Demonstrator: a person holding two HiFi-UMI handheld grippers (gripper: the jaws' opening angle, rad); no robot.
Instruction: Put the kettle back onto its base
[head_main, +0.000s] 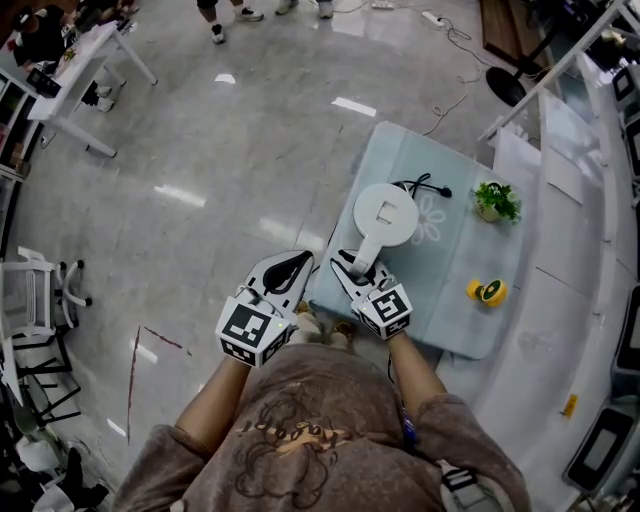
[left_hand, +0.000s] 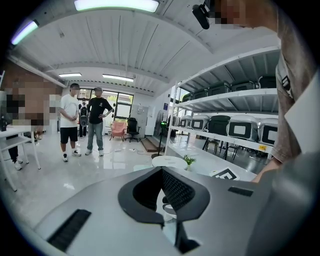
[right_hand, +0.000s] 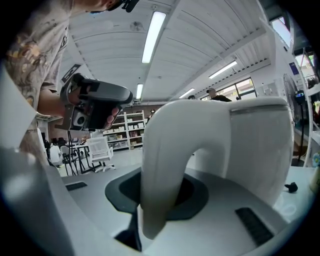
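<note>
Right gripper (head_main: 352, 268): jaws pinch the white handle (right_hand: 165, 165) of the kettle (head_main: 385, 213). In the right gripper view the handle fills the dark pocket between the two jaws, and the kettle body rises just beyond them.

Left gripper (head_main: 298, 264): jaws pressed together, nothing between them. It is held over the floor, just off the table's near-left corner and beside the right gripper.

Kettle: upright on the pale blue table mat (head_main: 455, 300), seen from above as a white disc, with the handle pointing toward the person. The base cannot be made out beneath it, and I cannot tell whether the kettle is seated or held slightly above.

A black cord (head_main: 422, 184) lies on the mat just behind the kettle. A small potted plant (head_main: 496, 201) stands near it to the right. A yellow tape roll (head_main: 487, 292) lies nearer the person, well apart from the kettle.
</note>
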